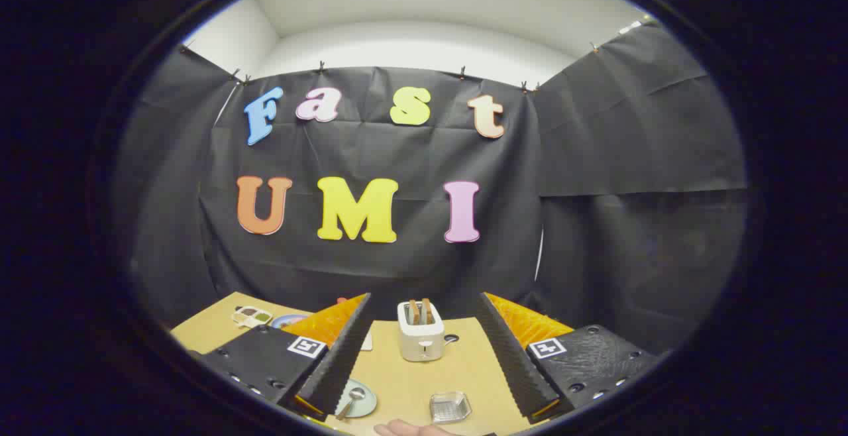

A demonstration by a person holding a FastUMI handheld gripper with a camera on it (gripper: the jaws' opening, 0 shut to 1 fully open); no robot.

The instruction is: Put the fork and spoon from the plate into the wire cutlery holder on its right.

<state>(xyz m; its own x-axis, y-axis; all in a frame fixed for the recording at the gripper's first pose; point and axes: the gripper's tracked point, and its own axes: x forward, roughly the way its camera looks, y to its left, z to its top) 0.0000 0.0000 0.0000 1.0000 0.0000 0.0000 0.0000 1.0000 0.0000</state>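
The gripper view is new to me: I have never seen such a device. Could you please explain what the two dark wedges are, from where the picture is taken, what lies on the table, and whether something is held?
The camera rides on a hand-held two-finger gripper and looks forward along its fingers. The two ridged wedges are those fingers; they stand wide apart and hold nothing.

Between them you see a tan table. On it stands a white toaster with two slices in its slots. Nearer, beside one finger, lies a pale green round plate with a metal spoon on it; I cannot make out a fork. To its right sits the small wire cutlery holder. A person's hand shows just in front of it. Some small things lie farther off, too small to tell.
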